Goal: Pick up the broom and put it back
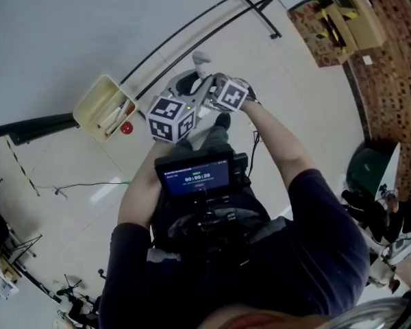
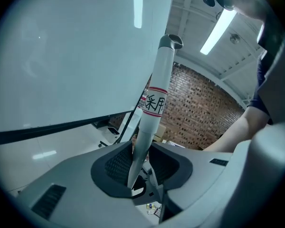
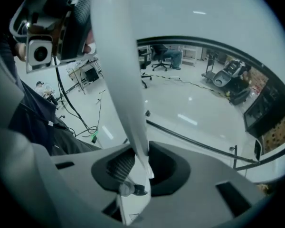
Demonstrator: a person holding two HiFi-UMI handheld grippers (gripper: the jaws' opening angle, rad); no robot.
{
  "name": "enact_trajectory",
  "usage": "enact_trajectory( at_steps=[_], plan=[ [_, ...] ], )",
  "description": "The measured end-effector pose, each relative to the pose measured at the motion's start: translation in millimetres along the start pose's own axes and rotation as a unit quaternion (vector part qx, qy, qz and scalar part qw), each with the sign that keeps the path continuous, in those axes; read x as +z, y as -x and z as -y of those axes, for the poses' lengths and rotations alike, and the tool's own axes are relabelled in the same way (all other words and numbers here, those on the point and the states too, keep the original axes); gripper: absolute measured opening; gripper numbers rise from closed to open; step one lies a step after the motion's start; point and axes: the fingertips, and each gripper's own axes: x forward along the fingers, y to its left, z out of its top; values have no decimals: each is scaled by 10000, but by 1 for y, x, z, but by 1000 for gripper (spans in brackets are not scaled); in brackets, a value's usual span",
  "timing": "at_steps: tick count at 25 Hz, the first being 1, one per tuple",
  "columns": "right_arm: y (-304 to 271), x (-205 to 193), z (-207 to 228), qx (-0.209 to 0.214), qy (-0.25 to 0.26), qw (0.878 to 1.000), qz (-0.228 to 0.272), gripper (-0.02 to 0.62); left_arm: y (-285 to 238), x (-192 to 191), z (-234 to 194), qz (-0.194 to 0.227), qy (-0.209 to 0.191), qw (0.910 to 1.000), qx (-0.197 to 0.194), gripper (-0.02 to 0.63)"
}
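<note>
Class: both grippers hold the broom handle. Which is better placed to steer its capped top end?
Left, probably: the left gripper clamps the broom handle with the cap in sight beyond it; the right gripper, also clamped on, sees no cap.

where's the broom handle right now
The broom handle is clamped in the left tongs and the right tongs, side by side at the head view's centre, just right of the yellow container.
</note>
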Motion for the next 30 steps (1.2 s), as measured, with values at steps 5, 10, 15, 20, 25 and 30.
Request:
enact_trajectory(
  at_steps=[5,10,15,20,25,30],
  plan=[
    [-35,-4,-3,-205,-134,9997,-32,106,1,-27,-20,-280,-37,9977,613,103],
    [-53,-7,3,-415,-544,9975,153,117,9,-65,-76,-513,321,9875,1457,101],
    [-43,-26,-10,-309,-958,9945,289,118,24,-85,-110,-686,390,9803,1808,101],
    [-21,-28,-7,-401,-1649,9842,504,117,17,-70,-129,-626,214,9783,1963,101],
    [46,50,4,-346,-2332,9446,2284,118,19,-65,-150,-289,377,9718,2309,100],
    [117,141,-7,-229,-1633,9266,3380,118,19,-64,-161,-27,398,9678,2484,100]
  ],
)
